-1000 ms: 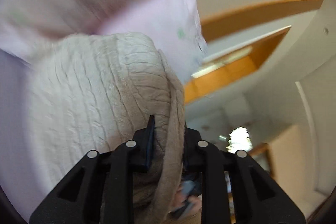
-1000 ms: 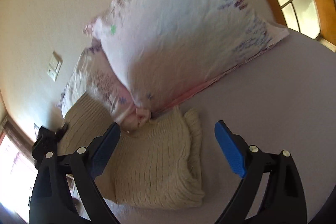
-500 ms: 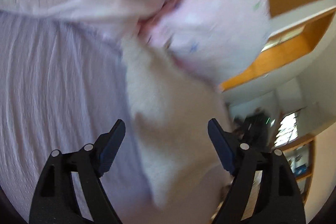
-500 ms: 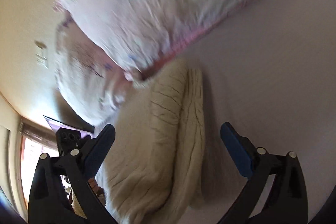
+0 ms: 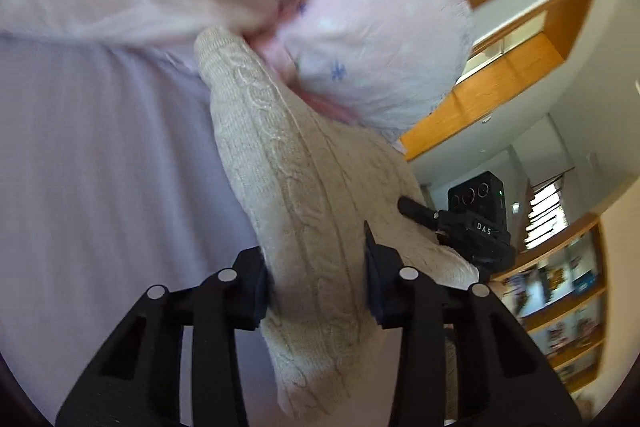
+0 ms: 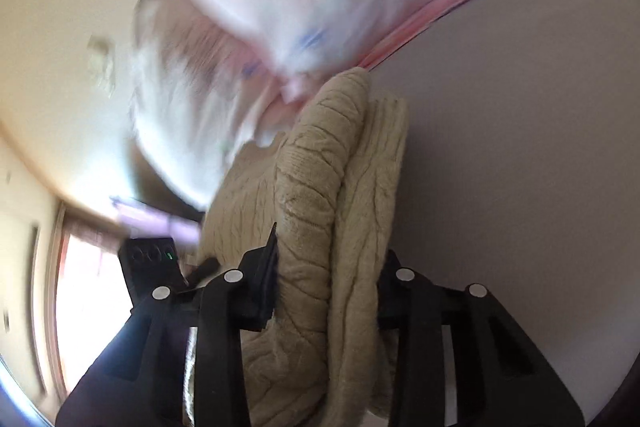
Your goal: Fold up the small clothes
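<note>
Lying folded on the pale lilac ribbed bedsheet (image 5: 100, 167), far end tucked against the white floral-print pillows (image 5: 372, 39): a cream cable-knit sweater (image 5: 296, 211), clamped at its near end by both tools; left gripper (image 5: 316, 281) pinching one thick fold, right gripper (image 6: 326, 281) pinching the stacked folded edges. Open sheet to the left of the sweater in the left wrist view and to its right in the right wrist view; far side closed off by the pillows.
</note>
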Demonstrator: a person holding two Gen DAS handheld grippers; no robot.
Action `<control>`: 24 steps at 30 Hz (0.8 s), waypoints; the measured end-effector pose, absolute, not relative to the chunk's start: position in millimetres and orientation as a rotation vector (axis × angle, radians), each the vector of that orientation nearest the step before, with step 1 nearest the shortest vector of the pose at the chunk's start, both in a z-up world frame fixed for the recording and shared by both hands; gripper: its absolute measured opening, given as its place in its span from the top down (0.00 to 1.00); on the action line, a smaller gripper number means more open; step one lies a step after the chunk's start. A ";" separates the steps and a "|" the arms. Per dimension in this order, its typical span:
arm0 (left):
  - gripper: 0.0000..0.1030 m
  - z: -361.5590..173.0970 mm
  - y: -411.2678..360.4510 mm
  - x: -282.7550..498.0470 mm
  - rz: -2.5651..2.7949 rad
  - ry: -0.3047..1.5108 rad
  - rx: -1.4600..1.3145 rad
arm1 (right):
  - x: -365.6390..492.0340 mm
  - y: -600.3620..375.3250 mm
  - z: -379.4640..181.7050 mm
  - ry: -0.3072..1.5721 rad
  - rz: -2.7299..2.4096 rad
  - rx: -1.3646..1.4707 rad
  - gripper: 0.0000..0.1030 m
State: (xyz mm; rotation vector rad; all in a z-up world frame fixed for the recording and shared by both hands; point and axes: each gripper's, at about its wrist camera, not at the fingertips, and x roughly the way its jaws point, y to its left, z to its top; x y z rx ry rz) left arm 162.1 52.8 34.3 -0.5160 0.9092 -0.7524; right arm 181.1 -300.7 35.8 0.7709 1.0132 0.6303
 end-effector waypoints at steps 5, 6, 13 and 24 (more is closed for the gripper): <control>0.53 42.8 113.2 122.7 -0.488 0.845 -0.329 | 175.2 -271.7 48.3 0.977 0.521 0.596 0.37; 0.45 46.4 119.0 114.5 -0.455 0.814 -0.308 | 169.8 -282.6 58.5 0.884 0.483 0.632 0.38; 0.14 65.1 135.0 65.5 -0.366 0.693 -0.295 | 188.9 -236.3 49.2 1.010 0.535 0.550 0.88; 0.02 50.5 119.2 25.0 -0.146 0.750 -0.232 | 143.0 -260.1 105.3 0.762 0.234 0.341 0.70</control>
